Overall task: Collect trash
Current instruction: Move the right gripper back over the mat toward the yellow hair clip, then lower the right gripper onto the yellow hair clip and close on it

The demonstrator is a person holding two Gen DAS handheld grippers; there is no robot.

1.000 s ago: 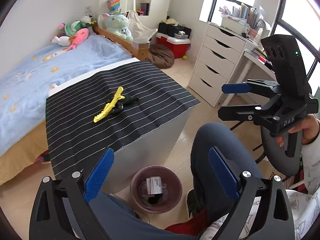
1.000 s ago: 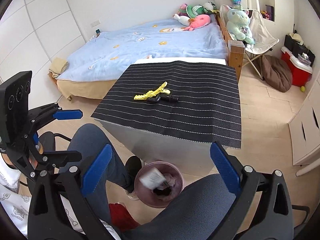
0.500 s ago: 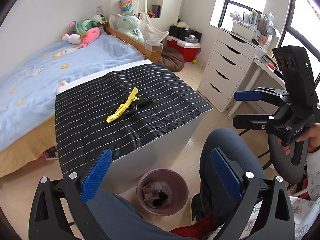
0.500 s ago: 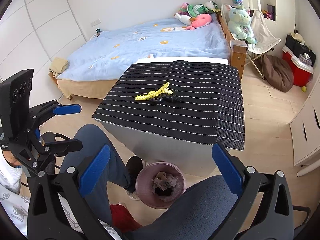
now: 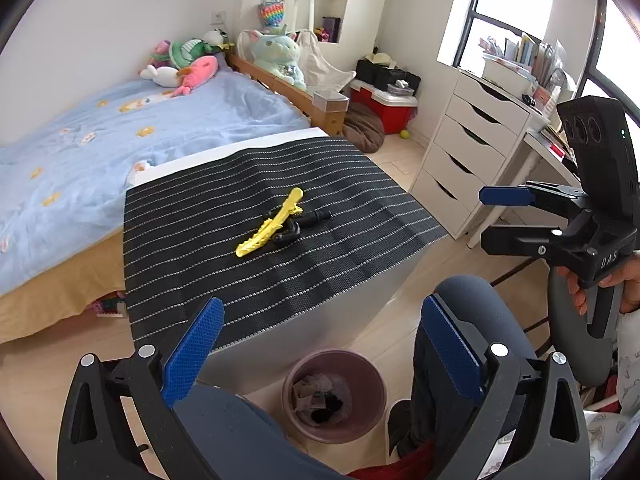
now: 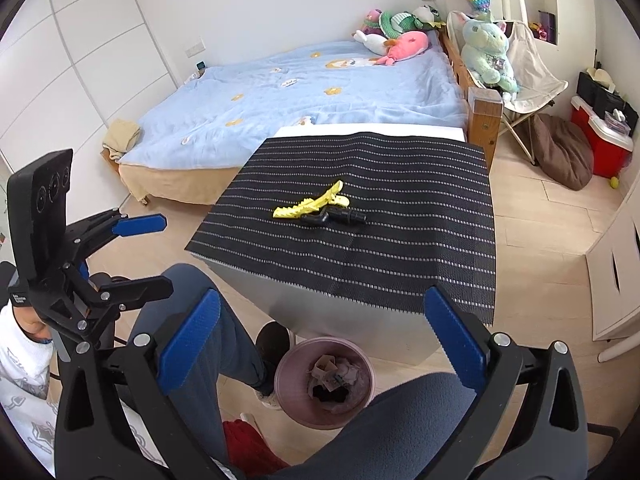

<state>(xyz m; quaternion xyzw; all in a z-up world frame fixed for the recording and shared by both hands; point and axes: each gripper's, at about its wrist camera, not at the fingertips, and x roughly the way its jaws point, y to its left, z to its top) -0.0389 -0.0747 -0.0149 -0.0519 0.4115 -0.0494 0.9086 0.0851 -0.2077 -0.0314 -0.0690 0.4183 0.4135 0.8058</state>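
A mauve trash bin [image 5: 334, 396] stands on the floor below the table's front edge, with crumpled paper and dark scraps inside; it also shows in the right wrist view [image 6: 326, 382]. My left gripper [image 5: 320, 352] is open and empty, above the bin. My right gripper [image 6: 322, 338] is open and empty, also above the bin. Each gripper shows in the other's view, the right one [image 5: 506, 216] and the left one [image 6: 154, 254], both open. A yellow hair clip [image 5: 272, 222] and a black clip [image 5: 300, 226] lie on the striped table mat [image 5: 200, 248].
The person's knees in blue trousers [image 5: 476, 312] flank the bin. A bed with a blue cover [image 6: 304, 92] lies behind the table. White drawers [image 5: 468, 152] and a desk stand right. A red cooler [image 6: 600, 140] and a brown beanbag [image 6: 560, 152] sit by the far wall.
A piece of paper trash seen dropping at the bin's mouth a second ago now lies inside it. Both grippers have risen a little and stay open.
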